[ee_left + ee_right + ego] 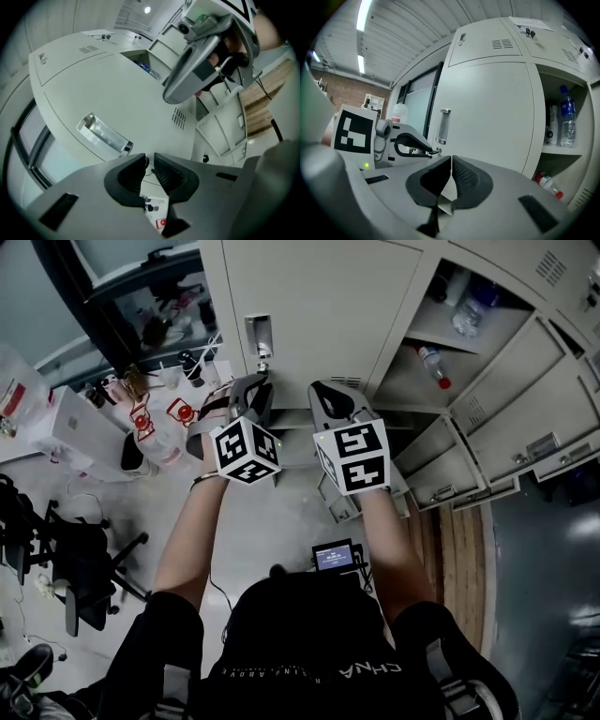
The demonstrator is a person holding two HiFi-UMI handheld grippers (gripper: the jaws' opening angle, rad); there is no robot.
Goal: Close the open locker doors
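A tall grey locker door (319, 306) stands closed, with a metal handle (260, 337) and a keyhole below it. Both grippers are held up close in front of it. My left gripper (262, 381) is just below the handle (104, 135), jaws together on nothing. My right gripper (321, 392) sits beside it by the vent slots, also shut and empty. To the right a compartment (412, 381) is open, with a water bottle (567, 117) and a red-capped bottle (546, 182) inside. Lower right, two locker doors (520, 423) hang open.
A black office chair (84, 568) stands at the lower left. Plastic bags and boxes (56, 418) lie against the window wall at the left. A wooden floor strip (459, 549) runs along the locker base. A small screen (335, 556) hangs on the person's chest.
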